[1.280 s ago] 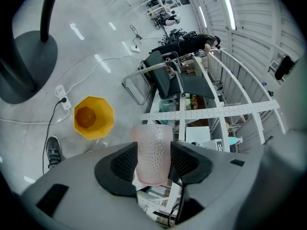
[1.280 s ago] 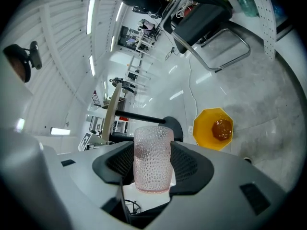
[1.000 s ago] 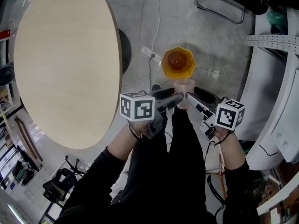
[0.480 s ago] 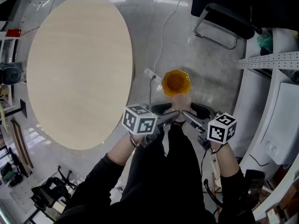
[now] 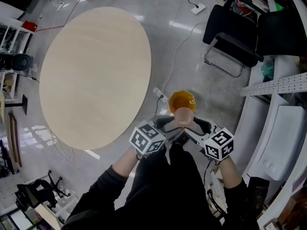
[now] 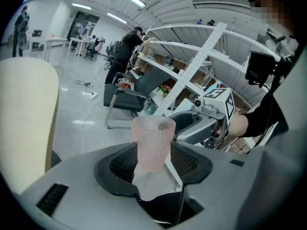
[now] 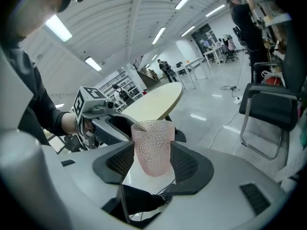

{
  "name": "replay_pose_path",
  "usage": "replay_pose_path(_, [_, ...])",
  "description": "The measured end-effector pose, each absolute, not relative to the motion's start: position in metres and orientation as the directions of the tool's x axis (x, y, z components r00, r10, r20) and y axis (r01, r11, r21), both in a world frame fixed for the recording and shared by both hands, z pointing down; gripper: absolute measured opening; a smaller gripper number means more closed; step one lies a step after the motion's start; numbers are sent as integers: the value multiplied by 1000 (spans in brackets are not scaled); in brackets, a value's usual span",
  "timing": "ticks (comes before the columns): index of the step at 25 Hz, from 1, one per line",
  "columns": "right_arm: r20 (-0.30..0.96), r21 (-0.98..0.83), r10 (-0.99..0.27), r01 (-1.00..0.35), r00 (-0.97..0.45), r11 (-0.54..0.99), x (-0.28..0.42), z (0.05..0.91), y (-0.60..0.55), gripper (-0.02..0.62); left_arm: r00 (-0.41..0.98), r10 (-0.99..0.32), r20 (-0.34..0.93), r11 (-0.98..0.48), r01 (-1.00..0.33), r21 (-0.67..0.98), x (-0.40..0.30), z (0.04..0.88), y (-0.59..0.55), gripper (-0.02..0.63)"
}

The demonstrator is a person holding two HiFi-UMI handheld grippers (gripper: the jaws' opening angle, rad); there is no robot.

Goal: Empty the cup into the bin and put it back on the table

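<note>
A pink dimpled cup (image 5: 183, 116) stands upright in the air between both grippers. My left gripper (image 5: 173, 124) grips it from the left and my right gripper (image 5: 193, 125) from the right. In the left gripper view the cup (image 6: 152, 143) fills the gap between the jaws, with the right gripper (image 6: 204, 123) behind it. The right gripper view has the cup (image 7: 152, 147) pressed between its pads, the left gripper (image 7: 98, 111) beyond. An orange eight-sided bin (image 5: 182, 101) stands on the floor just past the cup.
A round light-wood table (image 5: 96, 71) lies to the left. A white power strip (image 5: 160, 95) and its cable lie on the grey floor near the bin. A black chair (image 5: 235, 42) stands at the upper right, white shelving (image 5: 278, 85) along the right.
The view has pulled back and up: the bin looks smaller and more floor shows. Both grippers, still holding the cup, sit lower in the frame and closer to the body.
</note>
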State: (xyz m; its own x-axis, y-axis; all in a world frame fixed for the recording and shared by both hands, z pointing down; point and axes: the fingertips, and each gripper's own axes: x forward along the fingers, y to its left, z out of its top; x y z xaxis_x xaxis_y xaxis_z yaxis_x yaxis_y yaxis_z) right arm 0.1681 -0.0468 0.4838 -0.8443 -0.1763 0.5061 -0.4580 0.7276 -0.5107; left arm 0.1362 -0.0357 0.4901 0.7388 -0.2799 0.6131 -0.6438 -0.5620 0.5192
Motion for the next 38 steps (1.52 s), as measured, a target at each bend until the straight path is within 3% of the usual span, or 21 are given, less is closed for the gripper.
replay_pose_path(15, [512, -245, -65, -218, -856, 945, 71, 425, -16, 244, 519, -551, 653, -482, -837, 259, 45, 435, 1, 229])
replay_pose_path(38, [559, -71, 47, 9, -828, 997, -172, 402, 53, 244, 314, -706, 635, -366, -929, 53, -193, 415, 75, 229])
